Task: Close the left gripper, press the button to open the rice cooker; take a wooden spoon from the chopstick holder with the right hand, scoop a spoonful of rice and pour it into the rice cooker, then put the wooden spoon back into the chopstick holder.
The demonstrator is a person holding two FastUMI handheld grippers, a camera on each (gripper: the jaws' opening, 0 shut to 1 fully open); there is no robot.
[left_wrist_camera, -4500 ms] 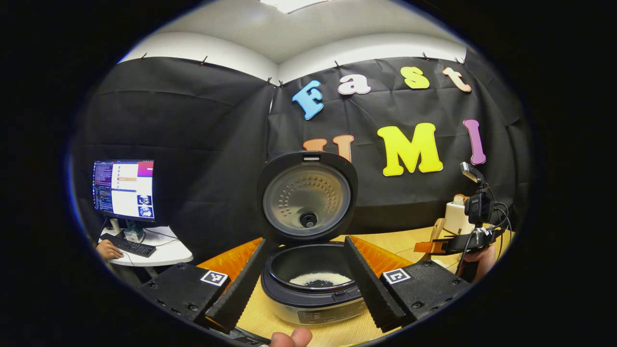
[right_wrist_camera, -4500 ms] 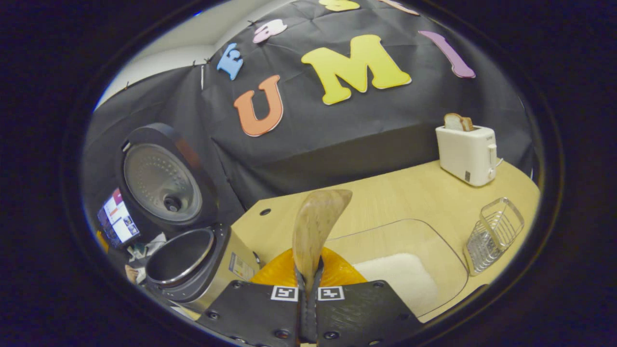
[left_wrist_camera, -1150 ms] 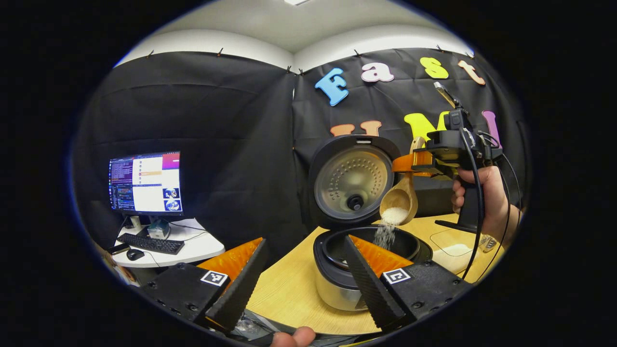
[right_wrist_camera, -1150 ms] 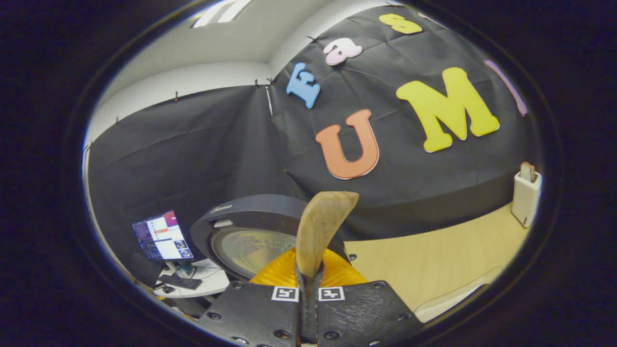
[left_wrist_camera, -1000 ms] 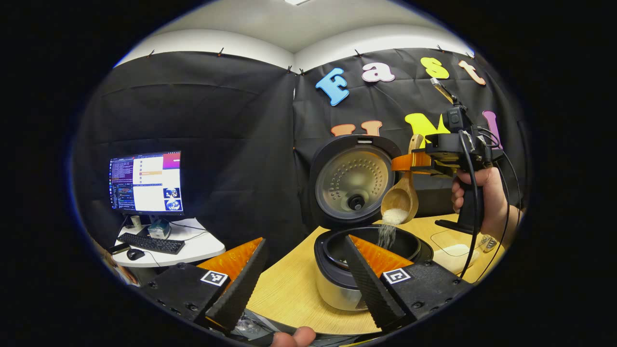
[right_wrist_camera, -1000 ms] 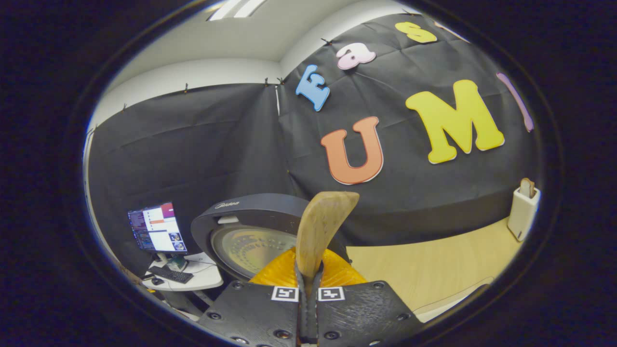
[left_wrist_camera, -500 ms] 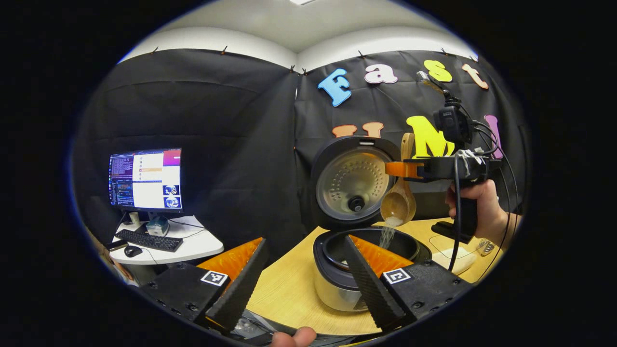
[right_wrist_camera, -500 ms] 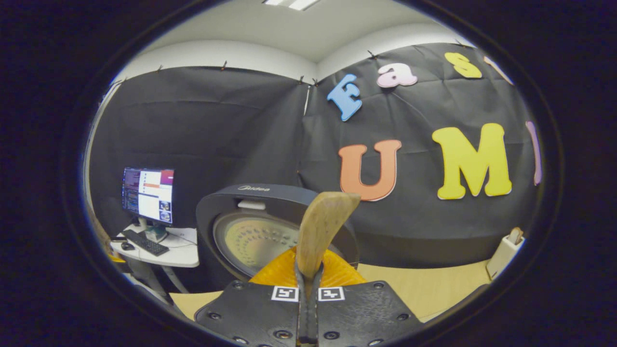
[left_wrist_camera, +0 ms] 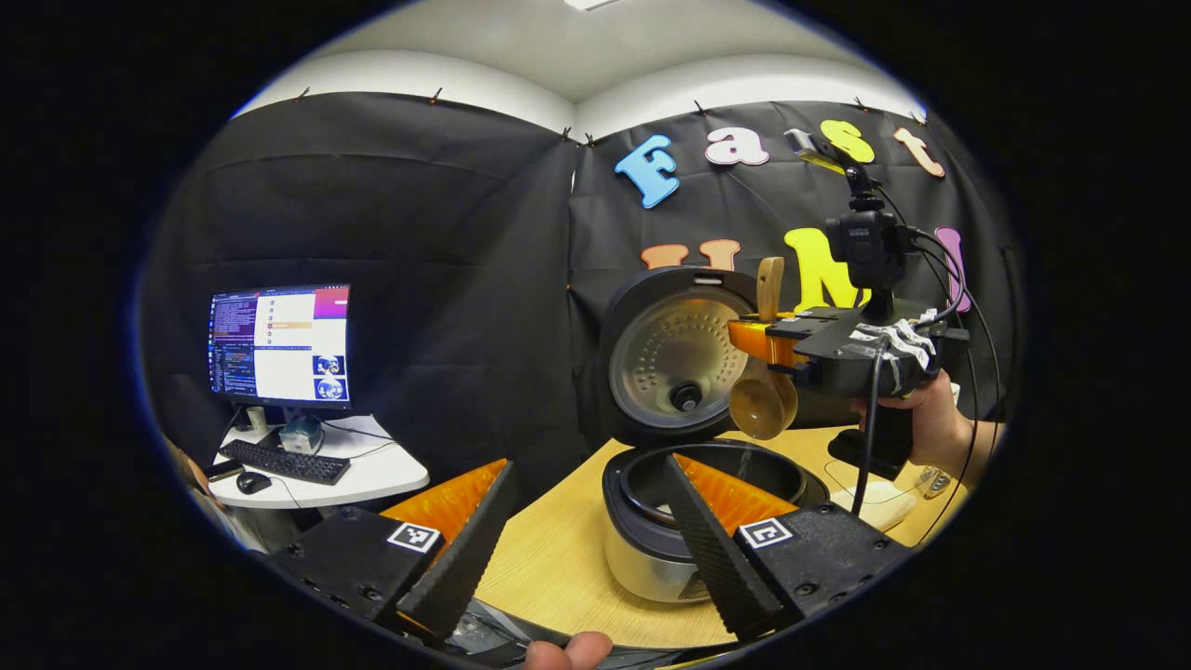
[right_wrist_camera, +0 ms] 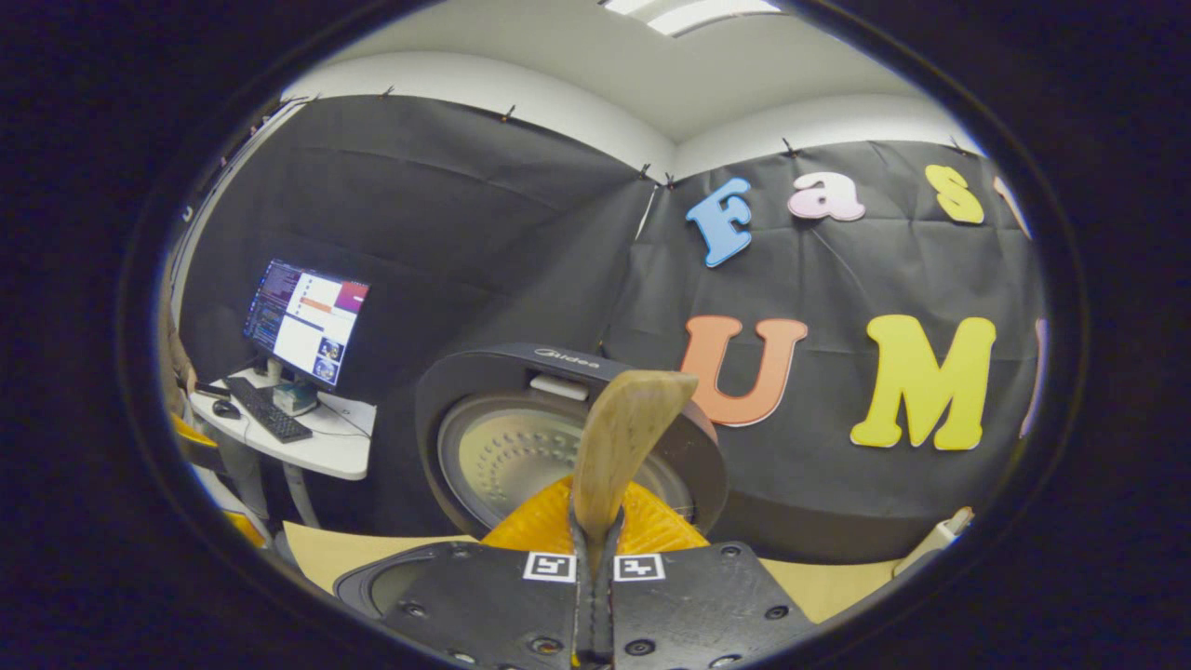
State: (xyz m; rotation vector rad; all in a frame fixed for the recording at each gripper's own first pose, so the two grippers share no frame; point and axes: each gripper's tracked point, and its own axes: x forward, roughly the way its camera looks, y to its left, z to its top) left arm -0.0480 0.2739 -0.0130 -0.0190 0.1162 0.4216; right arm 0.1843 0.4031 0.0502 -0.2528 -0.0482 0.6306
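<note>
While the light-brown wooden spoon (left_wrist_camera: 765, 386) hangs bowl-down above the open pot, it looks like a light, stiff thing with a smooth handle that could twist in a narrow grip, so I would judge the flat of the handle, well up from the bowl, the sensible place to hold it. That is where the right hand-held gripper (left_wrist_camera: 756, 339) has it: from the right gripper view both fingers are pressed together on the handle (right_wrist_camera: 622, 447), which stands up between them. The bowl looks empty, with no rice visibly falling, so the pour seems done and the return to the chopstick holder is what remains.

Below the spoon, the dark round rice cooker (left_wrist_camera: 693, 516) sits on the pale wooden counter (left_wrist_camera: 558, 568), its lid (left_wrist_camera: 672, 358) raised at the far side with the metal inner face showing. The left hand-held gripper (left_wrist_camera: 586, 540) waits at the near side with its fingers spread wide apart, holding nothing; its right finger lies across the view of the pot's rim. Far to the left, a lit monitor (left_wrist_camera: 279, 342) stands on a small white desk.
</note>
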